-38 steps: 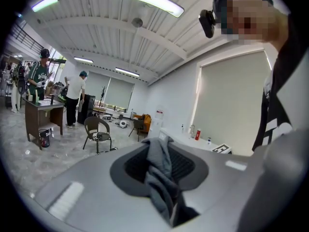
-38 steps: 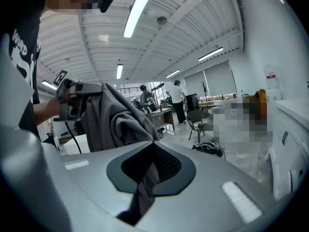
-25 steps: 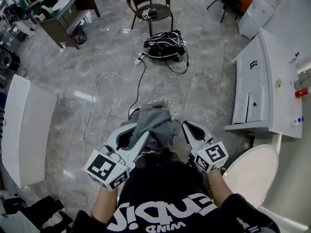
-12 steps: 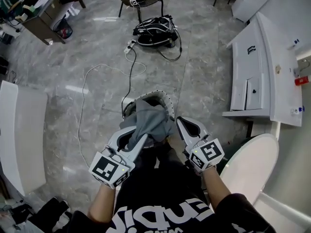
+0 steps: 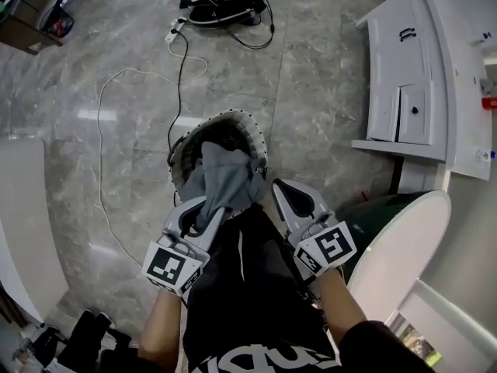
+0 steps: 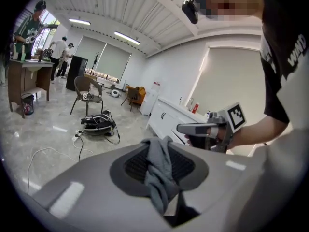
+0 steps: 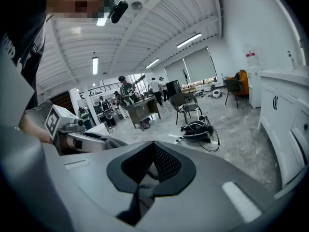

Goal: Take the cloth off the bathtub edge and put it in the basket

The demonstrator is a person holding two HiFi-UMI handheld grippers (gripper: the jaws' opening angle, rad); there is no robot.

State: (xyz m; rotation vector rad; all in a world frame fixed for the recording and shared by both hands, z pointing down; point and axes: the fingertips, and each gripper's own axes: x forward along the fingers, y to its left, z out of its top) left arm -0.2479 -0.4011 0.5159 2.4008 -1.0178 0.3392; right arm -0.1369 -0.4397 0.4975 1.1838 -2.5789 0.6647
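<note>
1. Landmark: the basket [image 5: 253, 135] stands on the grey stone floor [image 5: 326, 138], its opening facing up.
2. Left gripper [image 5: 200, 206]: it sits at the near-left edge of the basket and points toward it. Its jaws are clamped on the grey cloth [image 5: 225, 179]; the left gripper view shows a fold of fabric pinched between the two pads.
3. Cloth: it is bunched over the near half of the basket opening and covers the near rim. The dark inside of the basket shows beyond it.
4. Right gripper [image 5: 281, 187]: it sits just beside the near-right edge of the basket, apart from the cloth. Its jaws are closed together with nothing between them.
5. Surroundings: a white cable [image 5: 105, 130] runs across the floor left of the basket. A white cabinet [image 5: 404, 68] stands to its right.
</note>
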